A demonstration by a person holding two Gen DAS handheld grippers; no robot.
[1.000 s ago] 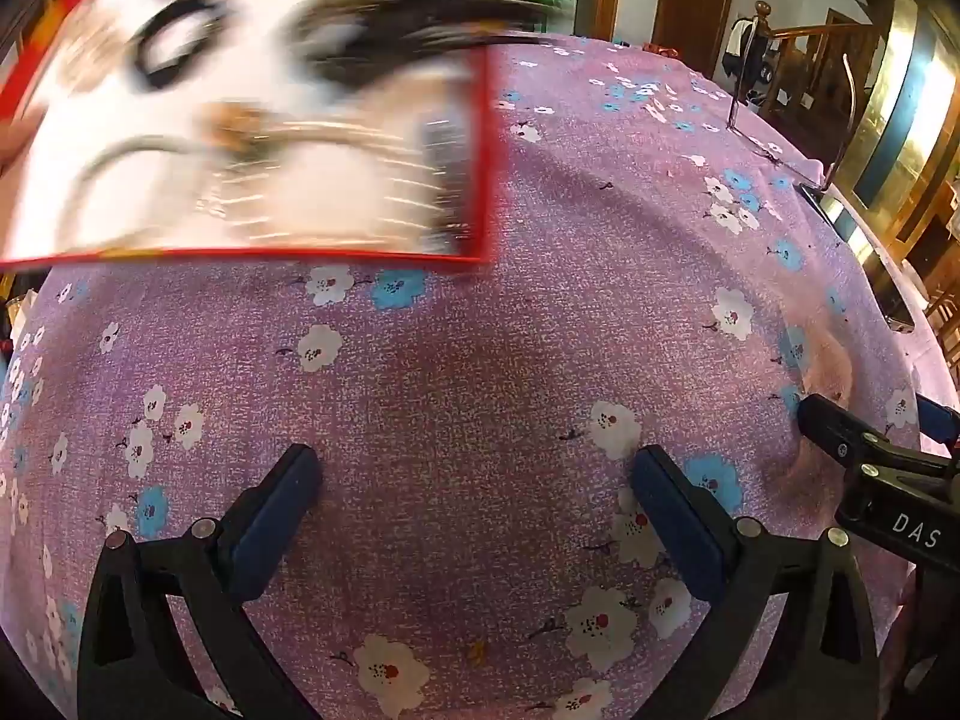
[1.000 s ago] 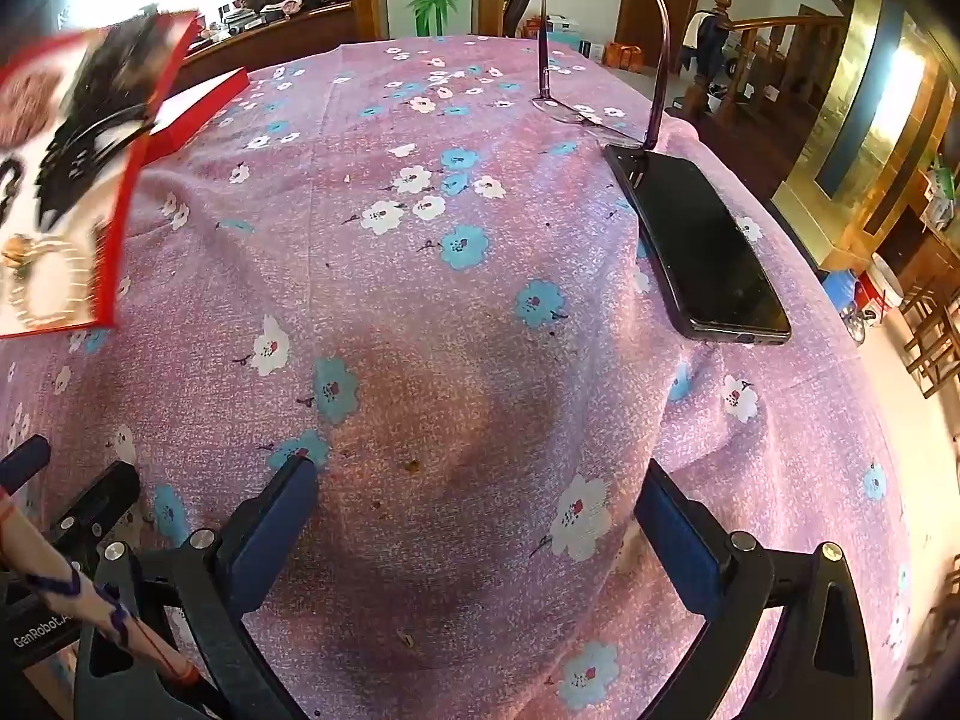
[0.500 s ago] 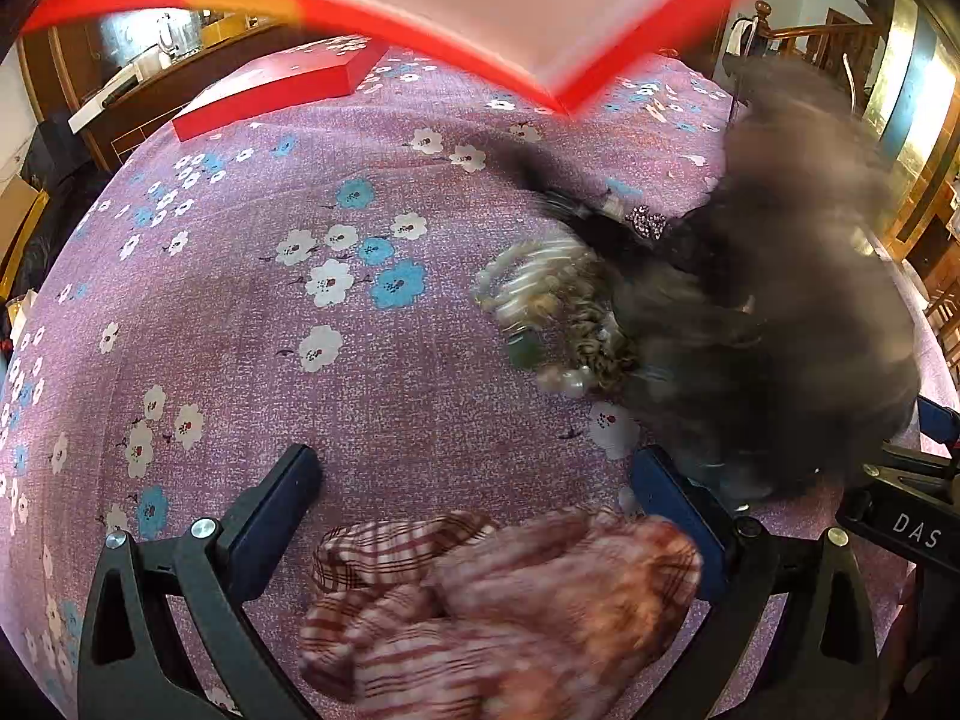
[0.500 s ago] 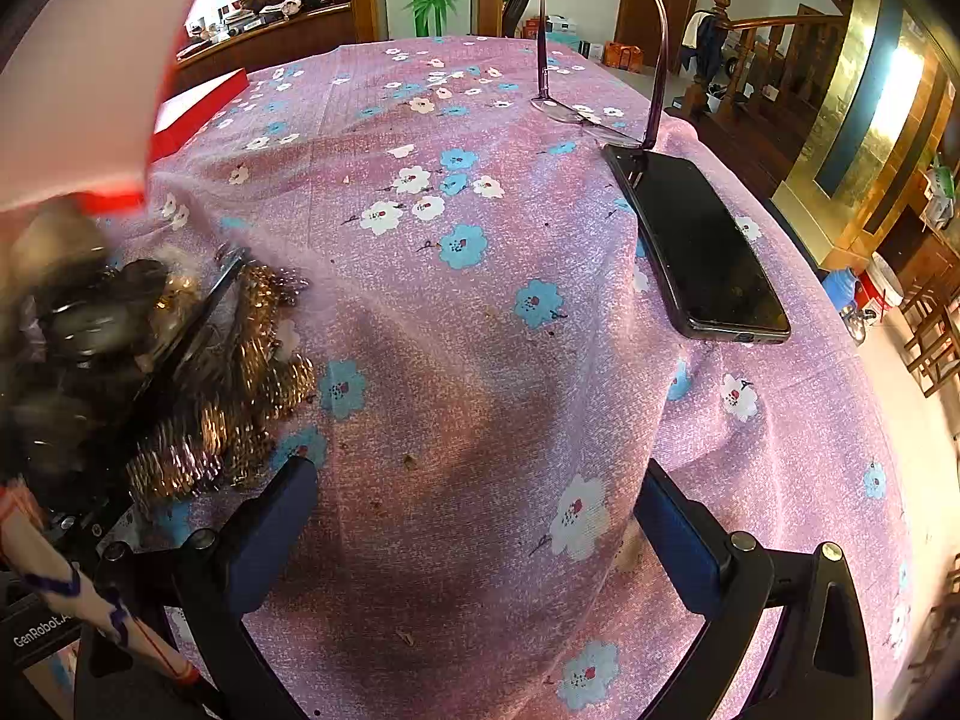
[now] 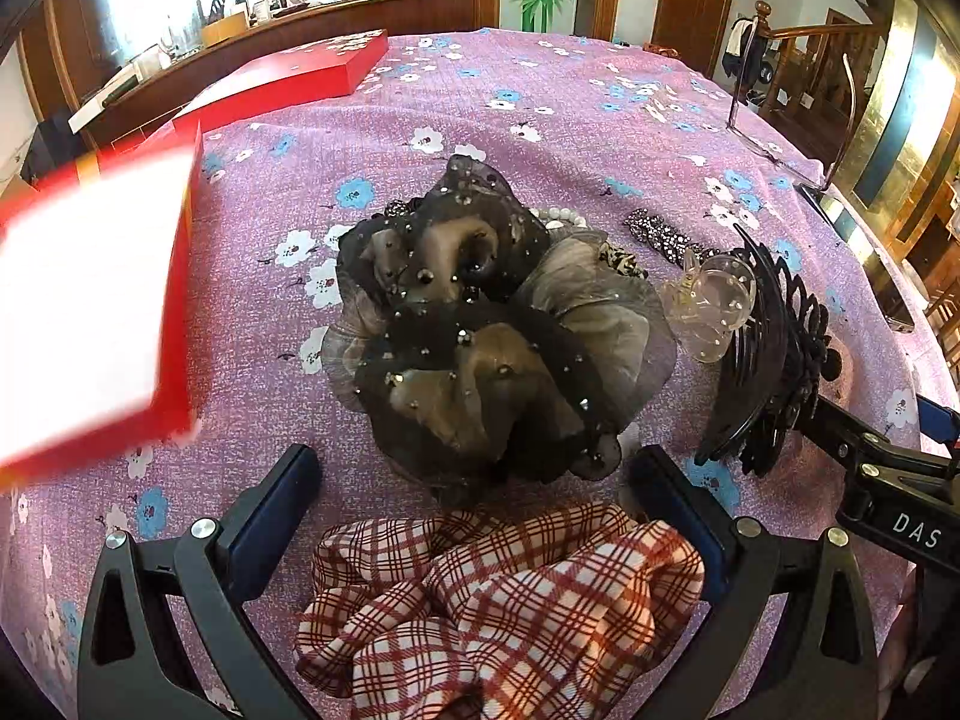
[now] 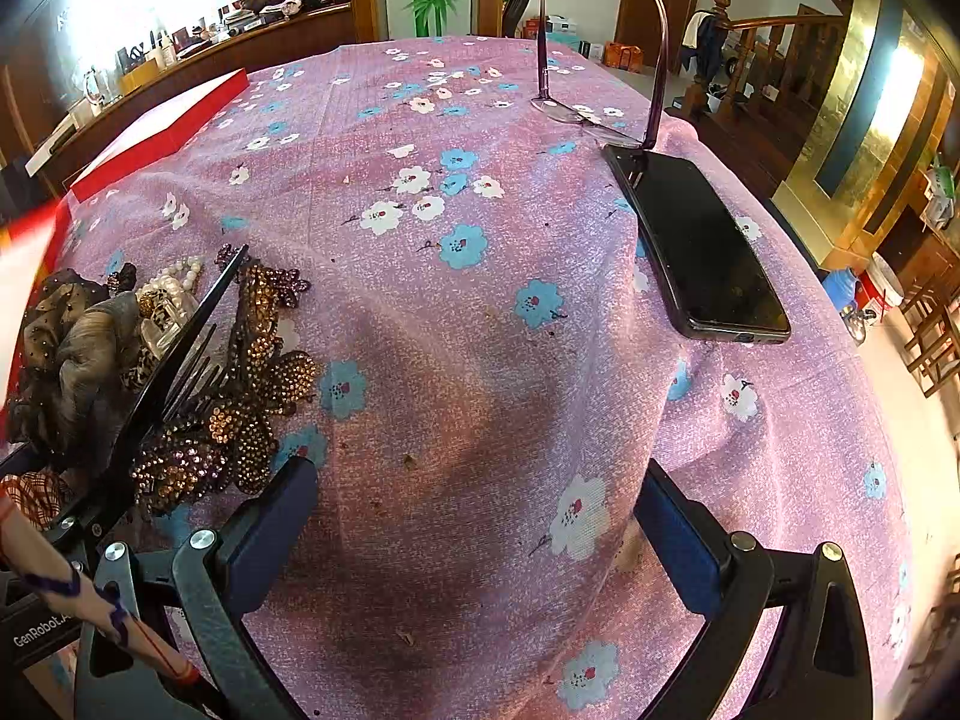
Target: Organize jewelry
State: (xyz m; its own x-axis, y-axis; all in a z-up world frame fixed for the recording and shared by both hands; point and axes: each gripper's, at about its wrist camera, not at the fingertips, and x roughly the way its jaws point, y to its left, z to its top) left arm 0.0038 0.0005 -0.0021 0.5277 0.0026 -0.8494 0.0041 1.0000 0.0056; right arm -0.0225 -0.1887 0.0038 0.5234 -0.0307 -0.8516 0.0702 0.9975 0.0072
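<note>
A heap of hair and jewelry pieces lies on the purple flowered cloth (image 5: 540, 108). In the left wrist view it shows dark beaded organza scrunchies (image 5: 480, 330), a pearl string (image 5: 561, 216), a rhinestone barrette (image 5: 660, 234), a clear claw clip (image 5: 714, 306) and a black comb clip (image 5: 762, 360). A plaid scrunchie (image 5: 498, 606) lies between the wide fingers of my open left gripper (image 5: 474, 510). My right gripper (image 6: 477, 510) is open over bare cloth, with a rhinestone butterfly clip (image 6: 240, 408) and the black comb clip (image 6: 174, 372) just to its left.
A blurred red-edged box (image 5: 90, 312) is in the air at the left. A red lid (image 5: 288, 78) lies at the far left of the table. A black phone (image 6: 702, 252) and upturned glasses (image 6: 594, 114) sit at the right. A wrist with red string (image 6: 54, 582) shows low left.
The red box was tipped and its pieces fell onto the cloth in a heap. The box has swung away to the left. Both grippers stay where they were, open.
</note>
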